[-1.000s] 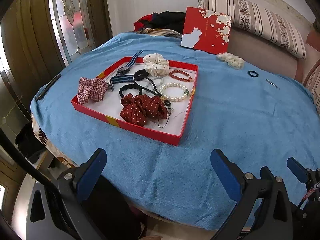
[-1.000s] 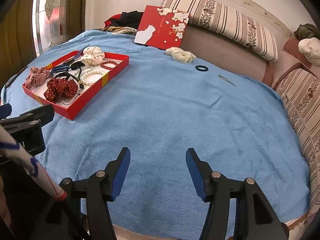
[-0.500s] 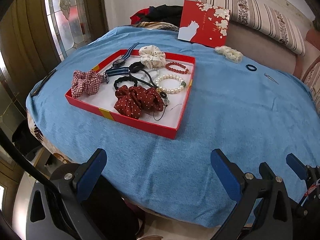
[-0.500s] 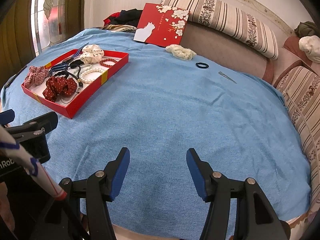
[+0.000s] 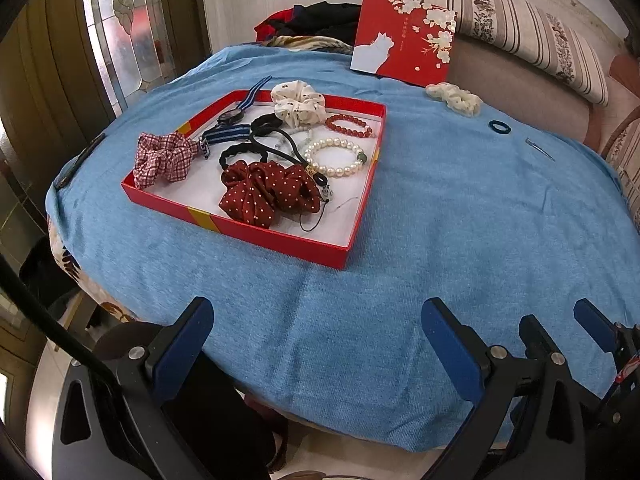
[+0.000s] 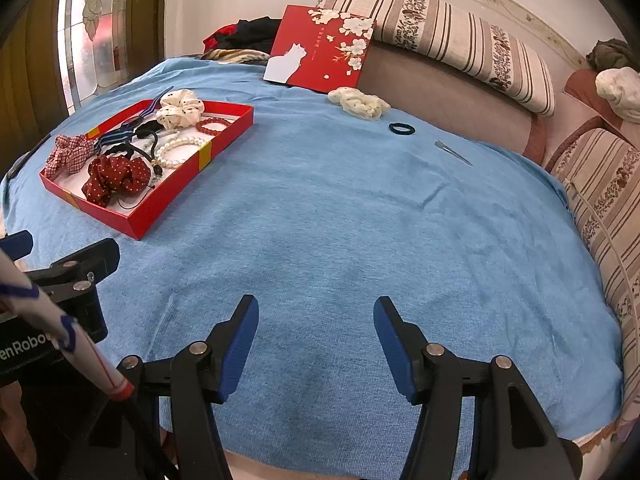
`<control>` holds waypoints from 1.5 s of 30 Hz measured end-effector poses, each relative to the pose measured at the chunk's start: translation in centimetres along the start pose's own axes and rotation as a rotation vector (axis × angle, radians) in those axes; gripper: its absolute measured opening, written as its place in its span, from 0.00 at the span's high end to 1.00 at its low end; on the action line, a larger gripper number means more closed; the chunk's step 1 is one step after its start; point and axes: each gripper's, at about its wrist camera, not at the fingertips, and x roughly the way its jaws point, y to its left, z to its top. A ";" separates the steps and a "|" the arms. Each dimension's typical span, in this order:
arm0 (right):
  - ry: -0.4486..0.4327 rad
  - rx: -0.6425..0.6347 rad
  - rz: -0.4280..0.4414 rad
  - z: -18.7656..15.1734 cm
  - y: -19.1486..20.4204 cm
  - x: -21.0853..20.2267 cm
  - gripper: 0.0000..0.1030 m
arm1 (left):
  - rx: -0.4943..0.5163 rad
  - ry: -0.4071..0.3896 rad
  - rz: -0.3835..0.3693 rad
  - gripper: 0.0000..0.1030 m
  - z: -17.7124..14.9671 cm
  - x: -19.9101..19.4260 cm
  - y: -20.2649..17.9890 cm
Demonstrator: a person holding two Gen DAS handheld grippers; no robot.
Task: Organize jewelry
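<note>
Left gripper (image 5: pixel 316 336) jaws wide apart, empty, low over the near edge of the blue cloth (image 5: pixel 460 220). Right gripper (image 6: pixel 316 336) also spread, empty, over bare cloth near the front edge; its fingers (image 5: pixel 592 326) show at the left view's right edge. Red tray (image 5: pixel 256 229) sits on the cloth, left of centre, ahead of the left gripper and well apart from it. In the tray: red dotted scrunchie (image 5: pixel 268 192) at the near side, plaid scrunchie (image 5: pixel 164 156) on the left rim, pearl bracelet (image 5: pixel 338 158) near the right wall, red bead bracelet (image 5: pixel 349 126) behind it, white scrunchie (image 5: pixel 298 104) at the far rim, black hair ties (image 5: pixel 256 140) mid-tray, striped-strap watch (image 5: pixel 234 118) draped across the far left rim. Outside the tray, far side of the cloth: cream scrunchie (image 6: pixel 358 103), dark hair tie (image 6: pixel 401 128) just right of it, metal clip (image 6: pixel 454 153) further right, all lying flat and apart from each other. Red lid (image 6: pixel 320 48) with white cat and blossoms leans upright against the sofa back behind the cream scrunchie. Striped cushion (image 6: pixel 460 36) above it.
</note>
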 end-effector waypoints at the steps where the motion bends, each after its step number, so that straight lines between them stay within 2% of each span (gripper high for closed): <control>1: 0.000 0.000 -0.001 0.0 0.0 0.0 0.38 | -0.001 0.004 -0.002 0.00 0.0 0.1 0.0; 19: 0.008 -0.010 0.000 0.2 0.3 0.4 0.37 | -0.016 0.046 -0.028 0.00 -0.2 1.2 0.7; 27: -0.020 -0.051 -0.011 1.3 1.3 0.2 0.35 | -0.045 0.039 -0.037 0.00 -0.1 1.3 1.3; 38: -0.018 -0.061 -0.052 2.2 1.2 0.9 0.34 | -0.071 0.045 -0.019 0.00 0.0 1.8 2.4; 45: -0.058 -0.047 -0.050 3.6 1.0 0.1 0.33 | -0.072 0.044 0.008 0.00 -0.1 2.0 2.7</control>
